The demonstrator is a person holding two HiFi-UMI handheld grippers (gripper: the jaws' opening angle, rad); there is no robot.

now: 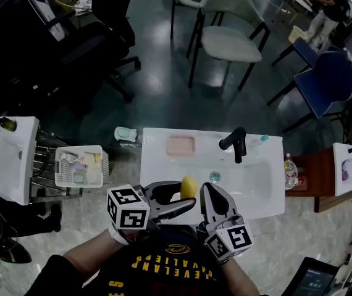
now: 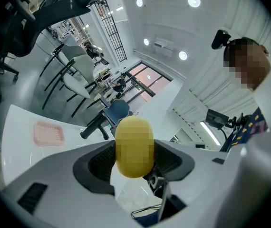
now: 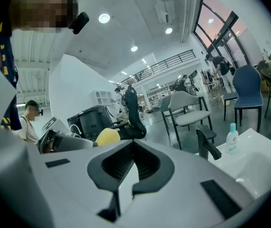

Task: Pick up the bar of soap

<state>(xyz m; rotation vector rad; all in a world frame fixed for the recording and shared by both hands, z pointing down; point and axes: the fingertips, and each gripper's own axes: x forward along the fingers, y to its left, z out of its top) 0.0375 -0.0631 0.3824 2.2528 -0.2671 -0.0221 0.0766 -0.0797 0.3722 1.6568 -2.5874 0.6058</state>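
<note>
Grip confirmed: your left gripper [image 1: 186, 196] is clamped on the yellow oval bar of soap [image 2: 134, 146], one dark ribbed pad pressing on each side of it. The bar stands on end between the tips, with both rounded ends poking out past the jaws. From your head camera the soap sits over the front edge of the white washbasin top [image 1: 154, 165], left of the round metal drain [image 1: 215, 176]. I cannot tell from there whether it clears the surface.

Your right gripper [image 3: 132, 141] has its jaws brought together, tips meeting, nothing between them. It hangs just beside the soap on the drain side, and the yellow bar peeks past its left jaw in the right gripper view.

Along the back edge of the top, the pink ribbed soap dish [image 1: 181, 145] lies bare near the left corner. The black faucet [image 1: 234, 142] stands to its right, and a small clear bottle with a blue cap [image 3: 231, 137] is beyond that. Off the left edge of the top there is a white plastic basket [image 1: 80, 166]. A pale grey chair [image 1: 228, 39] waits well behind the basin.
</note>
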